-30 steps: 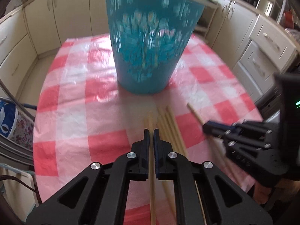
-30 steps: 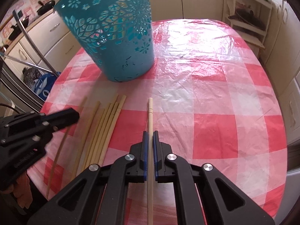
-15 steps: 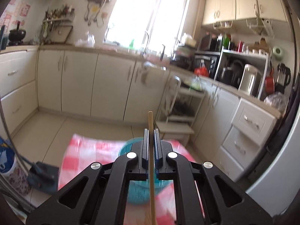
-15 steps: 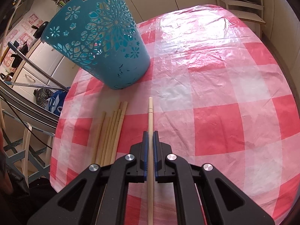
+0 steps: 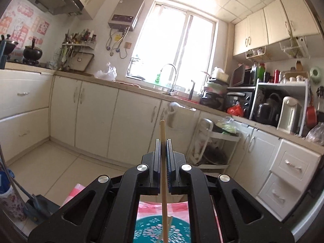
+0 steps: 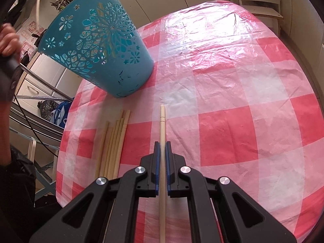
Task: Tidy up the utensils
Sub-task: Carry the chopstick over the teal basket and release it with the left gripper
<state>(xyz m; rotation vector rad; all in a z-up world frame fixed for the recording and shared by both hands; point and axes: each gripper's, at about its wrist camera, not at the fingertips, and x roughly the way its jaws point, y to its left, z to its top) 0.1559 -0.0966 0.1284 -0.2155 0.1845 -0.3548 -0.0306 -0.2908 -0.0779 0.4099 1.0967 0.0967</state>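
Observation:
My left gripper [image 5: 162, 141] is shut on a wooden chopstick [image 5: 163, 162], held up high and pointing level at the kitchen cabinets. Below it, between the gripper arms, the teal basket [image 5: 162, 229] shows, with another stick inside it. In the right wrist view my right gripper [image 6: 162, 144] is shut on a second chopstick [image 6: 162, 121], above the red-and-white checked tablecloth [image 6: 232, 101]. Several loose chopsticks [image 6: 114, 141] lie on the cloth left of it. The teal cut-out basket [image 6: 99, 46] stands at the far left of the table. A hand [image 6: 8, 38] shows at the upper left.
Cream cabinets [image 5: 97, 113] and a counter with a sink tap [image 5: 170, 77] run along the wall under a bright window. A white rack [image 5: 214, 141] stands by the cabinets, drawers [image 5: 291, 174] to the right. A drying rack [image 6: 34, 101] stands left of the table.
My left gripper rose with its chopstick and tilted up from the table to above the basket. My right gripper shifted a little, keeping its chopstick; the left gripper left the right view.

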